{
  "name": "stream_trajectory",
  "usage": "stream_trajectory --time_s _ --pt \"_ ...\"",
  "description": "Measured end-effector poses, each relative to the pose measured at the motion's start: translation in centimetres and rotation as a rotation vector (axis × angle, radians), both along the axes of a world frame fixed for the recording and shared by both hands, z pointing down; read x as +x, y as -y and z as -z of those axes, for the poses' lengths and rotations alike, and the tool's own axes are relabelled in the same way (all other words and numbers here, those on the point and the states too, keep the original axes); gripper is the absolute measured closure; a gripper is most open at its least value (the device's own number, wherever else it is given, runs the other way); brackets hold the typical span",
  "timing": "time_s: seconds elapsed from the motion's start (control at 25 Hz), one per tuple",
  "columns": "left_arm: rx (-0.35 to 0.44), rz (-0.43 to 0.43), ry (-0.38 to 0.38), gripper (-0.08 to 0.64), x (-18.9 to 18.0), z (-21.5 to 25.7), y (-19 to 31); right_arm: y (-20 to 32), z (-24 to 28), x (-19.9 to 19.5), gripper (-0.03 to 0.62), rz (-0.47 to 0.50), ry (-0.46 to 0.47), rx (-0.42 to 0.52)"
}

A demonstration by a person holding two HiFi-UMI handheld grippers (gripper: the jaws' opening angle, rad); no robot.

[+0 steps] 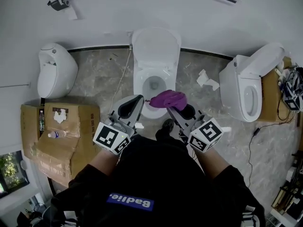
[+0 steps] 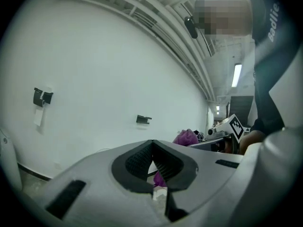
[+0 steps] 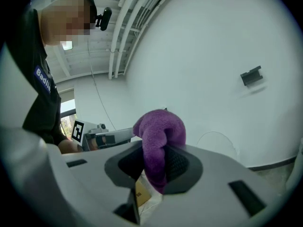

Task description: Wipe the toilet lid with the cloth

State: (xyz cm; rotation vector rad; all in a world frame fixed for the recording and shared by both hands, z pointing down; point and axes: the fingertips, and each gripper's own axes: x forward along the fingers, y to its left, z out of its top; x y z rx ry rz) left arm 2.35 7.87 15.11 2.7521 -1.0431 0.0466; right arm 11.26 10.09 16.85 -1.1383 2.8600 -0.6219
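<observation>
The white toilet (image 1: 142,86) stands straight ahead with its lid (image 1: 156,45) raised against the wall and the bowl open. My right gripper (image 1: 176,109) hovers over the bowl's front rim, shut on a bunched purple cloth (image 1: 169,99). In the right gripper view the cloth (image 3: 158,138) bulges up from between the jaws of the right gripper (image 3: 156,167). My left gripper (image 1: 135,103) is beside it on the left, above the rim, shut with nothing held. The left gripper (image 2: 152,163) has its pads meeting, and the cloth (image 2: 187,137) shows beyond them.
A white urinal-like fixture (image 1: 56,70) stands at the left and a second toilet (image 1: 248,86) at the right. Flattened cardboard boxes (image 1: 71,141) with a water bottle (image 1: 56,134) lie at the left. Crumpled paper (image 1: 207,79) is on the floor; cables (image 1: 289,91) sit far right.
</observation>
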Motion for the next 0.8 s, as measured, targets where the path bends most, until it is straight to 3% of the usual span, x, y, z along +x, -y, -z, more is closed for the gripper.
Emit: stream_trajectory --time_s 0.4,0.8 --pt "-0.007 0.077 0.053 0.545 0.5 -2.7 6.7 6.6 -3.1 1.6 0.514 0.029 0.023 -0.04" --pt "-0.01 0.022 0.052 0.545 -4.7 -6.3 14.7 12.8 -4.6 -2.5 0.514 -0.1 -0.031 -0.052"
